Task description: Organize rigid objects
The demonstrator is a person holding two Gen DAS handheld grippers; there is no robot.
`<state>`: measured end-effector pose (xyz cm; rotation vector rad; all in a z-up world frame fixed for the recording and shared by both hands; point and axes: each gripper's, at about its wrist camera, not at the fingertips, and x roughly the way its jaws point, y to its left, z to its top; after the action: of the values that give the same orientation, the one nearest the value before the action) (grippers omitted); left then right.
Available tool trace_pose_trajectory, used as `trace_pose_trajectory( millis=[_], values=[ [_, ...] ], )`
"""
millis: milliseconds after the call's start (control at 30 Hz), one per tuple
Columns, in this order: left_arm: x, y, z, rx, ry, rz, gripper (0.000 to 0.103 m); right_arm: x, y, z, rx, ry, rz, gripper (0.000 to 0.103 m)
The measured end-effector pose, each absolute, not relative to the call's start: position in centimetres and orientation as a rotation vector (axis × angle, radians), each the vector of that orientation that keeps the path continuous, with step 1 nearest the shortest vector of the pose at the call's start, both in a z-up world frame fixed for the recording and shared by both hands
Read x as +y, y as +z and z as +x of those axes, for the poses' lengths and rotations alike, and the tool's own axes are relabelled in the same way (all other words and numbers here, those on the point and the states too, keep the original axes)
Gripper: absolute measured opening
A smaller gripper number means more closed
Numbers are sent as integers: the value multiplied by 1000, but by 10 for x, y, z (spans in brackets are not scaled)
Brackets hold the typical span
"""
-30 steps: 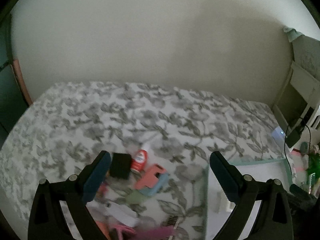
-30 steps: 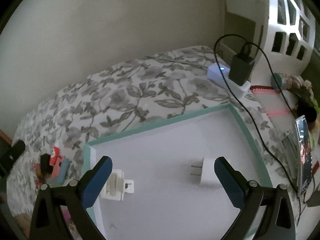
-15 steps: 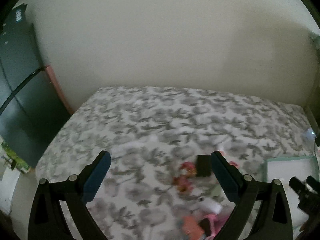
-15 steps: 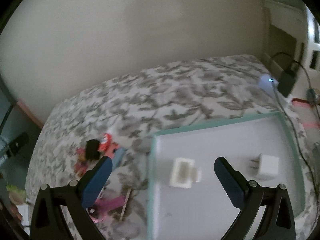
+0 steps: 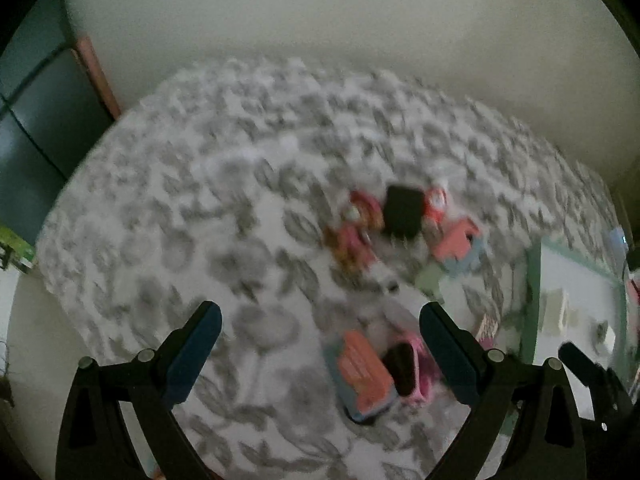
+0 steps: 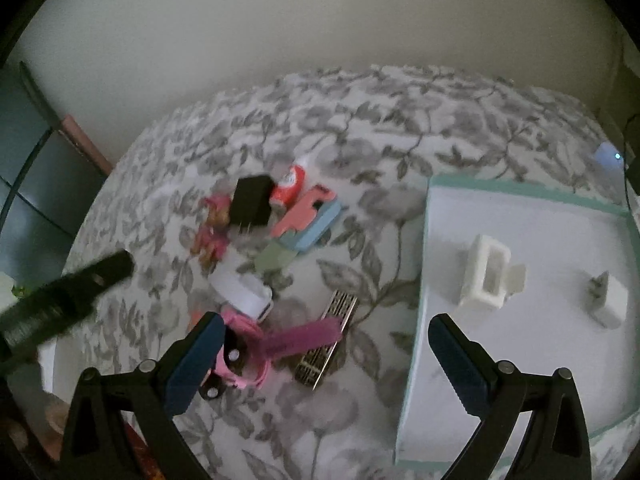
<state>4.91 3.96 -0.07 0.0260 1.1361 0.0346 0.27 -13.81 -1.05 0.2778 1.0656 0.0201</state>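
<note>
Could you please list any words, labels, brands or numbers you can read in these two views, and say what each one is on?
No text can be read in either view.
red and white bottle: it carries a pale label patch, too blurred to read.
green packaging at the left edge of the left wrist view: too small and blurred to read.
harmonica: no lettering shows.
white box in the tray: plain.
</note>
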Motion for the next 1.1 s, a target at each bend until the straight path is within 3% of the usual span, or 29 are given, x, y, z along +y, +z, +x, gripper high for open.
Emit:
trace_pose_trajectory(
  millis=[433, 567, 733, 967, 1100],
  values=[
    [68, -44, 46, 1293, 29, -170, 98, -113, -33, 8, 1167, 92, 236, 96],
    [70, -57, 47, 1341, 0, -233, 86, -109, -36, 9, 1179, 90, 208, 91],
    [68, -68, 49, 1380, -24, -284, 82, -110, -38, 10, 1187, 85, 209, 91],
    [64, -74, 46, 1406, -86, -352, 48, -109, -40, 12, 1194, 84, 205, 89],
    [63, -74, 47, 1404, -94, -344, 48, -107, -44, 14, 1207, 82, 191, 87]
  ],
)
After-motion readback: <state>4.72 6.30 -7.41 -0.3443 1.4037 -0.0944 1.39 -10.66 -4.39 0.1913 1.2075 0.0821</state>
